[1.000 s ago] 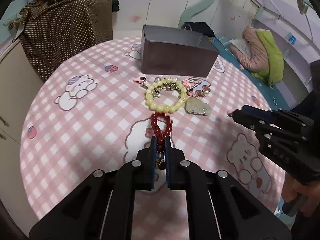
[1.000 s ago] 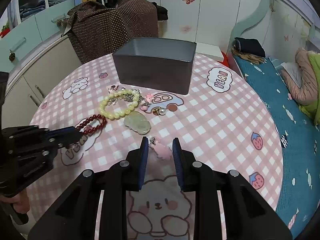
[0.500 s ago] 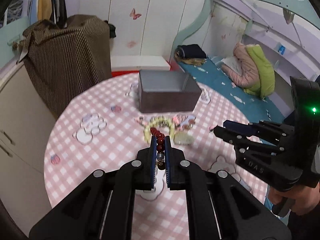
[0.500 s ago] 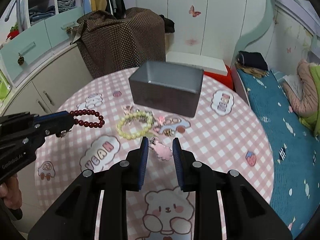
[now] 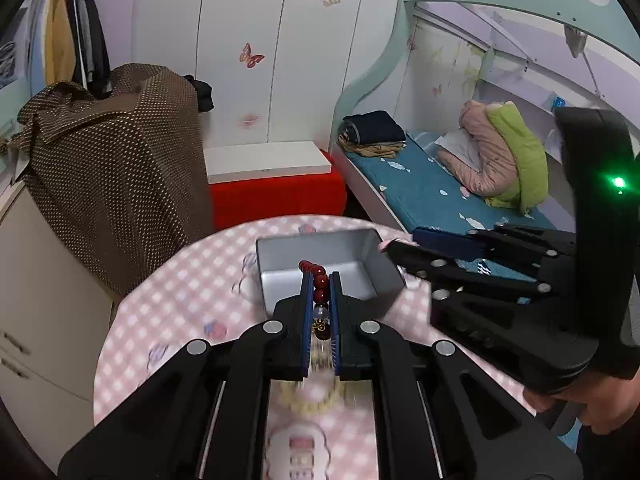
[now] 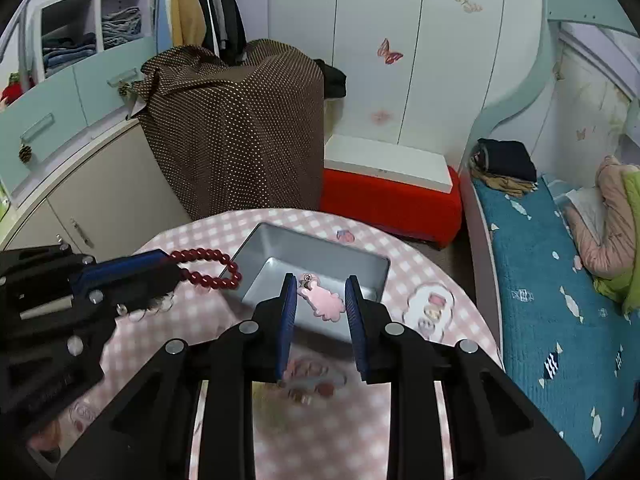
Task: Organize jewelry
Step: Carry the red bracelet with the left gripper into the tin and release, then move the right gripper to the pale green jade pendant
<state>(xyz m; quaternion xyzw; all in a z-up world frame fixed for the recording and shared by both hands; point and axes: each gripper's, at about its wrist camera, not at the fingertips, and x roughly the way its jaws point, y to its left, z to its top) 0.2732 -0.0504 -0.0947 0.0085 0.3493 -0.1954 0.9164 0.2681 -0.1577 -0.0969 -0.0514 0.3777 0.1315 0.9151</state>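
Observation:
My left gripper (image 5: 321,280) is shut on a dark red bead bracelet (image 5: 319,280) and holds it in the air above the near edge of the open grey box (image 5: 280,252). In the right wrist view the bracelet (image 6: 208,268) hangs out from the left gripper (image 6: 168,268) beside the box (image 6: 280,244). My right gripper (image 6: 320,288) is shut on a pink charm (image 6: 324,300) and holds it over the box. In the left wrist view the right gripper (image 5: 390,247) reaches over the box's right rim.
The box stands on a round table with a pink checked cloth (image 6: 404,264). A yellow-green bead bracelet (image 5: 312,400) and other small pieces (image 6: 308,380) lie blurred on the cloth below the grippers. A dotted brown cover (image 6: 240,128), a red bench (image 6: 392,200) and a bed (image 6: 560,300) stand beyond the table.
Both grippers have risen from the table and moved forward. The red bracelet and the pink charm, first low over the cloth, now hang over the grey box.

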